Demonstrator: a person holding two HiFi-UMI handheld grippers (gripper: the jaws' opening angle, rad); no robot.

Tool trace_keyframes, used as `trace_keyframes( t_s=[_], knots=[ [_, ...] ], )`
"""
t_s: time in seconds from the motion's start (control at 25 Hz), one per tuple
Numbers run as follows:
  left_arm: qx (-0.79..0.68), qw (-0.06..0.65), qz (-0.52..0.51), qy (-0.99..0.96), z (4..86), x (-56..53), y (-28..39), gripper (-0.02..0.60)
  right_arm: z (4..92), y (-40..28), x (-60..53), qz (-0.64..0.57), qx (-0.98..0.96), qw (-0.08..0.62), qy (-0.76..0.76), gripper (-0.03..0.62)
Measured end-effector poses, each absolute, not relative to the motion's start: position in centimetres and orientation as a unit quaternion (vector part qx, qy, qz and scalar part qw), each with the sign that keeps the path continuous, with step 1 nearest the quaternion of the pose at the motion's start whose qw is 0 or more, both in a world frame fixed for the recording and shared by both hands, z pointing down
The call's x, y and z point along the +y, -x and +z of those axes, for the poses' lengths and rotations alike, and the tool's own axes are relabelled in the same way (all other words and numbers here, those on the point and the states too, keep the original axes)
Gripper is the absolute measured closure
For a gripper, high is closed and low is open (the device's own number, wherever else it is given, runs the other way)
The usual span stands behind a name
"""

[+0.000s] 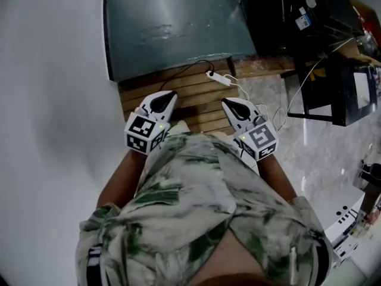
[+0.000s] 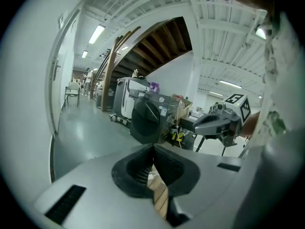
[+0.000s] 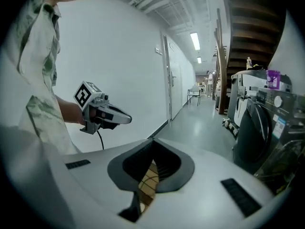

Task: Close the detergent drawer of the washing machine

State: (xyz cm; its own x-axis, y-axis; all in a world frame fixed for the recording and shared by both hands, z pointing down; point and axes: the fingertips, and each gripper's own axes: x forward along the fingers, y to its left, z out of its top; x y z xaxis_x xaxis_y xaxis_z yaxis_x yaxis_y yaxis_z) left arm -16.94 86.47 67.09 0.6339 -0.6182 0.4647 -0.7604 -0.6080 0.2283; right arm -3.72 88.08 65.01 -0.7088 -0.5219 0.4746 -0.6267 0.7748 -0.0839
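A dark grey-green machine top (image 1: 172, 28) lies ahead of me in the head view; no detergent drawer can be made out on it. Both grippers hang close to my body over a wooden slat platform (image 1: 199, 100), apart from the machine. My left gripper (image 1: 168, 94) (image 2: 153, 149) has its jaws together at the tips with nothing held. The right gripper (image 1: 229, 102) (image 3: 153, 144) is also shut and empty. Each shows in the other's view: the right gripper (image 2: 198, 125) and the left gripper (image 3: 126, 119). A dark front-loading washer (image 2: 147, 120) (image 3: 259, 132) stands farther off.
A white power strip (image 1: 217, 76) with a black cable lies on the slats. A black metal stand (image 1: 333, 94) is at the right on the pale floor. A white wall (image 1: 47, 100) runs along the left. A wooden staircase (image 2: 157, 42) rises behind the row of machines.
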Motion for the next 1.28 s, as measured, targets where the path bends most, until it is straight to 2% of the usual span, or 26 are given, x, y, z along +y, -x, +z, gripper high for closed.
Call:
trace_keyframes(
  t_s=[0.28, 0.36, 0.68, 0.92, 1.28],
  knots=[
    [-0.394, 0.206, 0.157, -0.882, 63.3, 83.8, 21.3, 0.557, 61.9, 9.4, 85.5, 0.112, -0.921, 0.231, -0.293, 0.569],
    [-0.397, 0.214, 0.152, -0.879, 63.3, 83.1, 21.9, 0.557, 61.7, 9.9, 84.2, 0.107, -0.92, 0.235, -0.295, 0.504],
    [-0.418, 0.24, 0.153, -0.863, 65.4, 77.5, 24.5, 0.557, 63.0, 11.5, 76.9, 0.127, -0.916, 0.232, -0.302, 0.5],
    [-0.427, 0.237, 0.164, -0.857, 65.1, 68.0, 24.4, 0.557, 63.7, 11.0, 66.9, 0.141, -0.919, 0.219, -0.295, 0.5],
    [-0.422, 0.212, 0.197, -0.859, 56.3, 54.7, 21.3, 0.557, 57.6, 8.1, 53.0, 0.146, -0.924, 0.195, -0.294, 0.51]
  ],
)
